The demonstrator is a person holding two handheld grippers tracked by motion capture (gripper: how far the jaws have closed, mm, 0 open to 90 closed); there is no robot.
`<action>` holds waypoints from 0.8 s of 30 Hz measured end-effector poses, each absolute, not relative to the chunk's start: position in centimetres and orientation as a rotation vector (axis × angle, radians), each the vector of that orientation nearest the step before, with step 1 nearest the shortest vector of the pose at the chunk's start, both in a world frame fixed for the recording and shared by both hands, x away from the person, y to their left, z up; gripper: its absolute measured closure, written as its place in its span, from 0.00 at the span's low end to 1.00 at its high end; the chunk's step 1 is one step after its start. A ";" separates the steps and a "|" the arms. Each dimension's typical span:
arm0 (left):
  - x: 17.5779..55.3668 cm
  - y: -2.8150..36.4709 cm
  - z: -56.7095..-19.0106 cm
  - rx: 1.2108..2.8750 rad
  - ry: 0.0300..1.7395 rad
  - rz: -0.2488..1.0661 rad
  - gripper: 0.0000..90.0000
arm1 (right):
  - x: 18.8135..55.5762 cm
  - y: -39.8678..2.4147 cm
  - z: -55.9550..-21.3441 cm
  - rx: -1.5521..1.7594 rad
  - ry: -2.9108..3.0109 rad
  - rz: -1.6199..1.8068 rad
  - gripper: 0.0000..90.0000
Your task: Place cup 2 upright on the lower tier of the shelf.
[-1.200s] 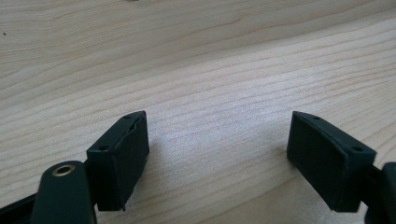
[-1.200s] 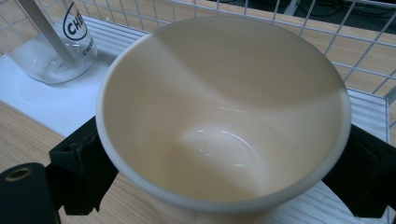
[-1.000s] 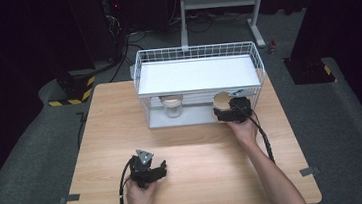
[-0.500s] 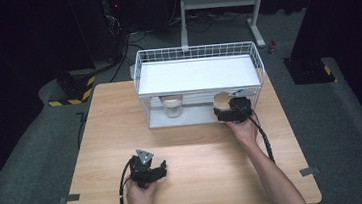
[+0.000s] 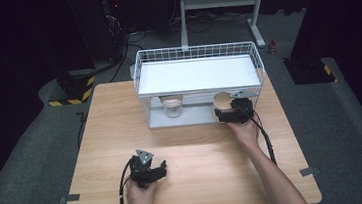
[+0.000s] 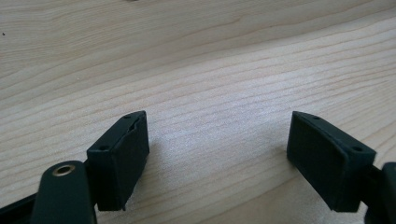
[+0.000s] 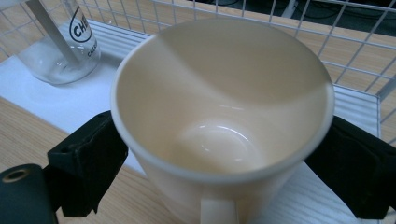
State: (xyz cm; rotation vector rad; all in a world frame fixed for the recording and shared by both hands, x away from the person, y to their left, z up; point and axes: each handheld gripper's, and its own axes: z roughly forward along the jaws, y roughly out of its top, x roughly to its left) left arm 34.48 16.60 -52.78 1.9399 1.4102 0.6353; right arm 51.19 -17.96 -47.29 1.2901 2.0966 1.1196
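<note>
My right gripper (image 7: 219, 154) clamps an empty mug (image 7: 223, 107) at the rack's (image 5: 194, 55) lower shelf, near a jar (image 7: 63, 39); left gripper (image 6: 219, 158) gapes empty.

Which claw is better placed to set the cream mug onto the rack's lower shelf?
Right. The right claw already grips the mug at the wire rack front, beside the glass jar. The left claw rests open over bare table.

The rack's upper shelf (image 5: 196, 74) hides the top of the glass jar (image 5: 172, 106) beneath it. In the right gripper view, the picture's bottom edge cuts off the mug (image 7: 224, 116), and the jar's printed lettering is cut short.
</note>
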 end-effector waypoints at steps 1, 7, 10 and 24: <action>34.5 16.6 -52.8 1.940 1.411 0.635 0.24 | 51.1 -18.0 -47.3 1.291 2.098 1.116 0.09; 34.5 16.6 -52.8 1.940 1.411 0.635 0.24 | 49.7 -18.5 -47.5 1.288 2.096 1.119 0.11; 34.5 16.6 -52.8 1.940 1.410 0.636 0.24 | 48.9 -18.6 -47.6 1.275 2.082 1.122 0.15; 34.5 16.6 -52.8 1.941 1.410 0.636 0.24 | 47.3 -18.6 -48.6 1.300 2.056 1.048 0.44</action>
